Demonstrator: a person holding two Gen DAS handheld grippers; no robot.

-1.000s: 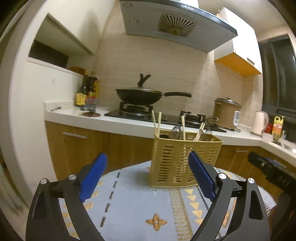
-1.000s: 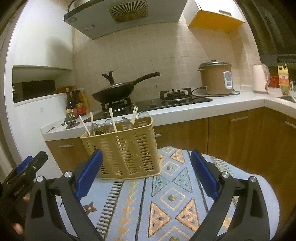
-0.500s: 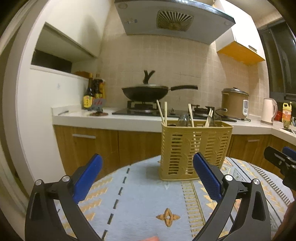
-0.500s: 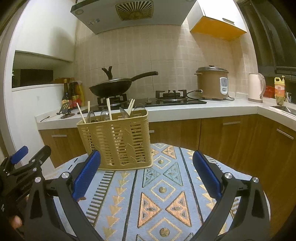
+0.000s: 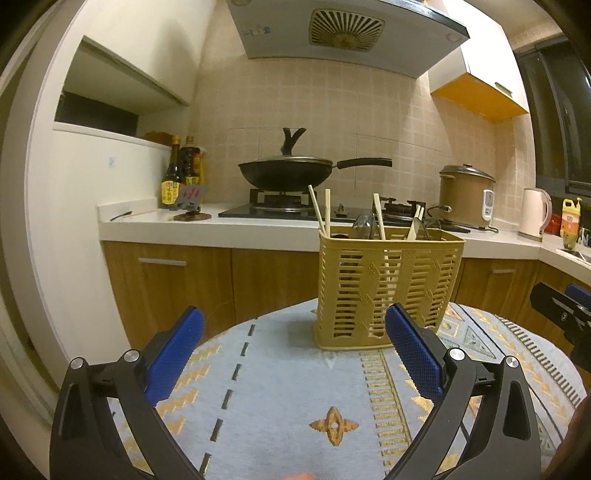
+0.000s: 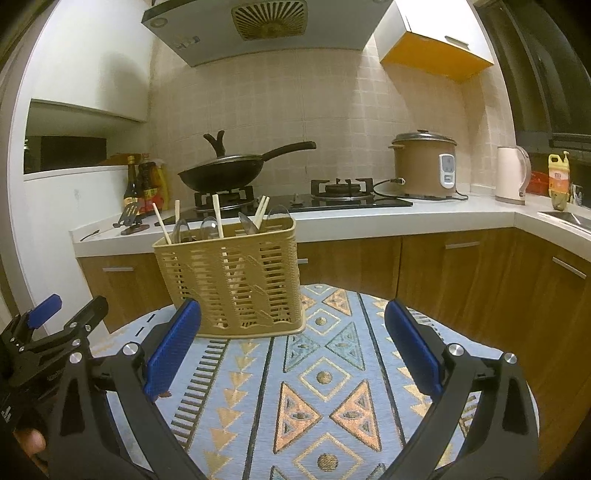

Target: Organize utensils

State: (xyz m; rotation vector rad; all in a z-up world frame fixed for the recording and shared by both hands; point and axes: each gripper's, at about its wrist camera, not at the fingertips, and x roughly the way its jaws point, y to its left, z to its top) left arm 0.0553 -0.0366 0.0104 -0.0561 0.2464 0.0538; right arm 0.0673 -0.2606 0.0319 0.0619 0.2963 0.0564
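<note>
Both grippers, left gripper (image 5: 293,352) and right gripper (image 6: 291,352), lower than before, spread wide, empty; chopsticks (image 6: 218,220) and spoons (image 6: 208,226) upright in basket (image 6: 236,280) near table (image 6: 258,406) far edge.

A slotted matt plastic basket (image 5: 388,291) holds wooden chopsticks (image 5: 319,214) on a woven patterned cloth (image 6: 325,387).

Patterned tablecloth (image 6: 332,387) under utensil basket (image 6: 236,284)

No text can be read in either view. The yellow labels on the sauce bottles (image 5: 171,176) carry print too small and blurred to make out. The range hood (image 5: 334,31) bears a small sticker, also illegible, and the rice cooker (image 6: 424,164) has a panel with unreadable markings.
</note>
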